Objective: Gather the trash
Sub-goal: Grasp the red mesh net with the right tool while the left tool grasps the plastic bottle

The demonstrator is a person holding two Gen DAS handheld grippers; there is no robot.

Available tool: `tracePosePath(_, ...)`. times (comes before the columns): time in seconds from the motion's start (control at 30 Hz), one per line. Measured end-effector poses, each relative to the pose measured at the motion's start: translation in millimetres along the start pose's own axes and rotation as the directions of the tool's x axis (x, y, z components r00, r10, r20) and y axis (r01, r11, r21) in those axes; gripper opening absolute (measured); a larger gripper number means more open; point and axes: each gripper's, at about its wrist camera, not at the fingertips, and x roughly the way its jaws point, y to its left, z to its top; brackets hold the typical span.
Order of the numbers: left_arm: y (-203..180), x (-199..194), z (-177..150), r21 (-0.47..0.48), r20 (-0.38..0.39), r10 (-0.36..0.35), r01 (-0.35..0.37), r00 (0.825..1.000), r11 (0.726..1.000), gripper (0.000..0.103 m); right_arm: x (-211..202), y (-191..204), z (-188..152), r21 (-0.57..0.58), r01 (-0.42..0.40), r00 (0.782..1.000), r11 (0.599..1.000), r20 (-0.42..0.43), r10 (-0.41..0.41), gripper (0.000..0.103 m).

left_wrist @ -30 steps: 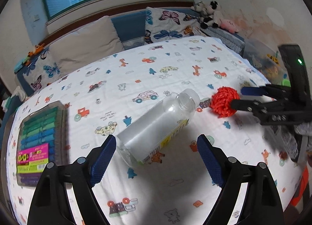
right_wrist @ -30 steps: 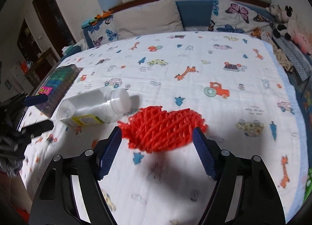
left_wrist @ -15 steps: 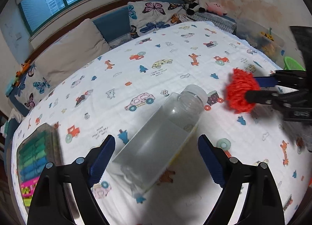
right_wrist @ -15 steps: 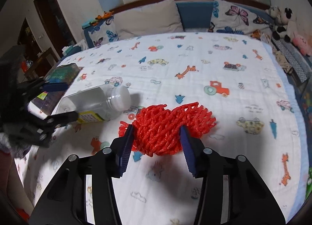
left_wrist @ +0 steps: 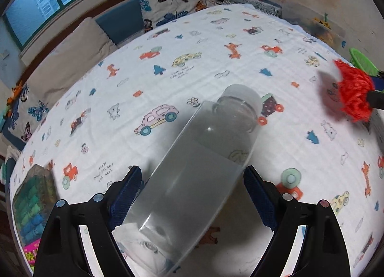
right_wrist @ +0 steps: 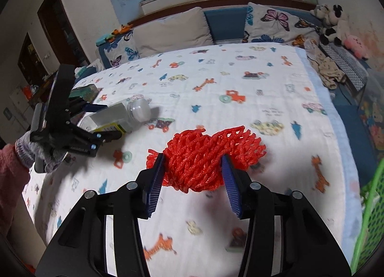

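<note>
A: Any writing to read on the plastic bottle (left_wrist: pixel 199 169)?

B: Its yellow label shows only in the right wrist view (right_wrist: pixel 109 128), too small to read. The left wrist view meets the frosted side, square-bodied with a round cap. On the bed sheet (left_wrist: pixel 216 44), beyond the bottle's cap, small print under a yellow car is too fine to make out.

A: And the left gripper (left_wrist: pixel 192 195)?

B: Its blue ribbed fingers (left_wrist: pixel 126 191) stand spread on either side of the bottle's body. The left one is at the bottle's edge, while the right one keeps a gap. The bottle lies on its side on the sheet.

A: The right gripper (right_wrist: pixel 193 181)?

B: Clenched on the red foam net (right_wrist: pixel 208 154), a springy mesh sleeve bunched between the fingers (right_wrist: pixel 154 181), to the right of the bottle. The left wrist view catches the net only at its right edge (left_wrist: pixel 354 92).

A: Anything else one view has alone?

B: A marker box (left_wrist: pixel 33 207) left of the bottle, its pink label partly cut off. The right wrist view shows a green mesh basket (right_wrist: pixel 368 214) to the right of the net, and a gloved hand (right_wrist: pixel 36 154) behind the left gripper.
</note>
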Motion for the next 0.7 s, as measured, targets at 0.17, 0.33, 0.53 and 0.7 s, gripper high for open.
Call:
tracePosePath(0.17, -2.2, -0.3, -2.5, -0.021, 0.015, 0.003, -0.003, 1.0, 1.0, 0.076, -13.2, -9.4, -11.1, 0.011, 0.032, 0.999, 0.999, 0.003, -0.032, 0.048)
tracePosePath(0.33, -7.4, -5.6, -3.4, -0.069, 0.017, 0.013, -0.012, 1.0, 0.998, 0.061, -28.9, -17.0, -20.7, 0.023, 0.059, 0.998, 0.998, 0.015, -0.059, 0.048)
tracePosePath(0.53, -24.0, -20.4, -8.3, -0.117, 0.029, 0.009, -0.005, 1.0, 0.993, 0.059, -46.3, -25.6, -30.6, 0.033, 0.081, 0.996, 0.996, 0.025, -0.081, 0.048)
tracePosePath(0.7, -45.3, -36.2, -10.8, -0.128, 0.05, -0.008, 0.015, 0.999, 0.992, 0.058, -62.8, -38.1, -43.5, 0.045, 0.106, 0.994, 0.993, 0.031, -0.107, 0.048)
